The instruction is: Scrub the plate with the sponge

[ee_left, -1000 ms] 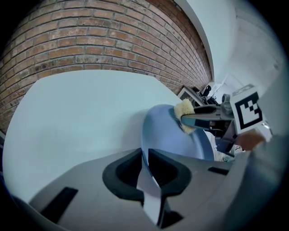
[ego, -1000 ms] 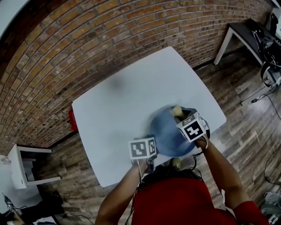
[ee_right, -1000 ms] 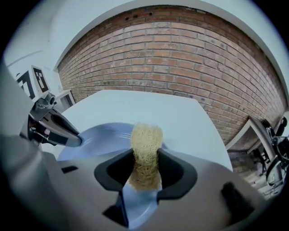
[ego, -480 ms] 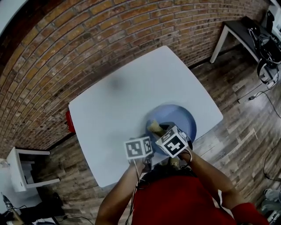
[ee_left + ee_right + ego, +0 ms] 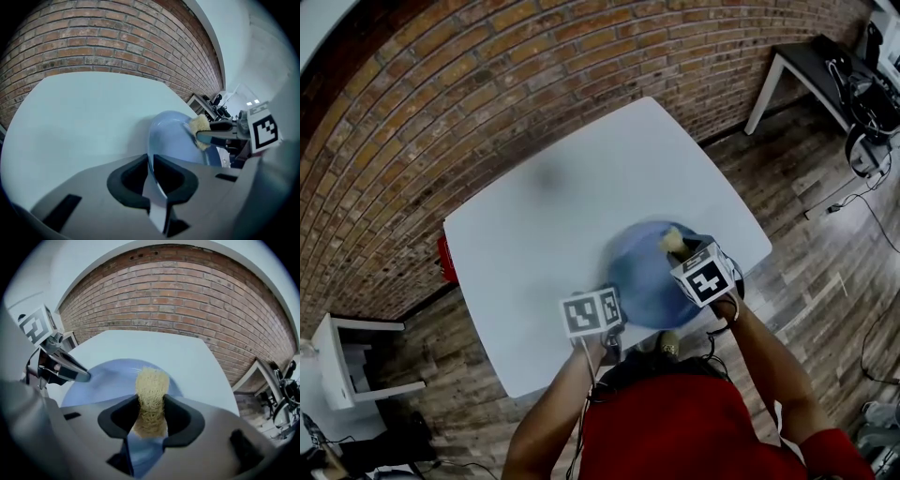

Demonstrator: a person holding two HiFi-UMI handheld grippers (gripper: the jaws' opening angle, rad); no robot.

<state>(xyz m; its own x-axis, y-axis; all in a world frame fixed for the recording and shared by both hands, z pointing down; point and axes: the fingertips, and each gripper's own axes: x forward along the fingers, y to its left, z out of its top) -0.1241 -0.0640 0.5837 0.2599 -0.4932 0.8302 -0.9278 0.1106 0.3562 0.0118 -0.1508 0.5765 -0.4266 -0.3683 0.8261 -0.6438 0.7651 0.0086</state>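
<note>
Plate (image 5: 639, 272): blue, round, on the table's near right part, its edge close to the table's near edge.

Brick wall (image 5: 487, 94): runs along the table's two far sides.

Wood floor (image 5: 825, 253): shows off the table's right and near sides.

Table (image 5: 553, 206): white top, set cornerwise in the head view. It is bare apart from the plate.

Person (image 5: 675, 422): red top, at the table's near edge, both forearms reaching over it.

Dark side table (image 5: 806, 61): well off the table's right corner, by the wall, with cables near it.

White stool (image 5: 347, 356): well off the table's left corner, on the floor.

Red object (image 5: 447, 258): just off the table's left edge, low down. Too small to identify.

Left tongs (image 5: 151, 165): over the table's near edge, jaws clamped on the plate's near rim. The rim runs straight up between the two dark pads.

Right tongs (image 5: 151, 411): over the table's near right part, above the plate, jaws pinched tight on the sponge (image 5: 151, 383).

Sponge: pale yellow, coarse, sticking out past the jaw tips. Its free end presses against the plate's inner face, on the side toward the table's far right edge.
</note>
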